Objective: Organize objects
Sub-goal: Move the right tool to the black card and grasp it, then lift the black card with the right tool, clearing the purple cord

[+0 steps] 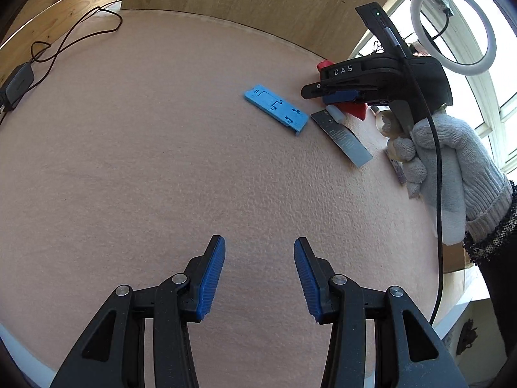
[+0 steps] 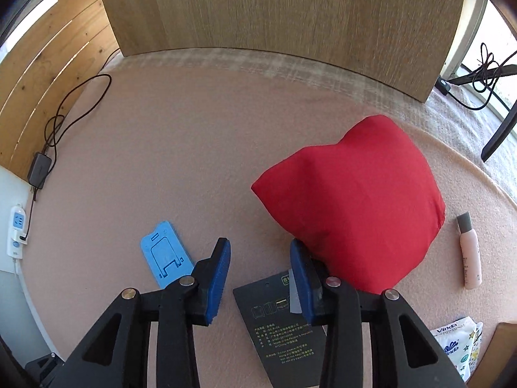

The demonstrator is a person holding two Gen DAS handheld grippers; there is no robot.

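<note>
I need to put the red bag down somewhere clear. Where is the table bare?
Bare felt lies between the blue stand and the charger cable at the left. Crowded: red bag, black card, pink tube.

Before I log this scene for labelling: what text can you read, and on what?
"DAS": on the right gripper body.
"Vinda": on the tissue pack.
Black card: small yellow print, too small to read.
Pink tube: lettering blurred.

Bare felt ahead of left tongs (image 1: 259, 278), red pouch (image 2: 352, 200) crowding right tongs (image 2: 260, 278)
</note>
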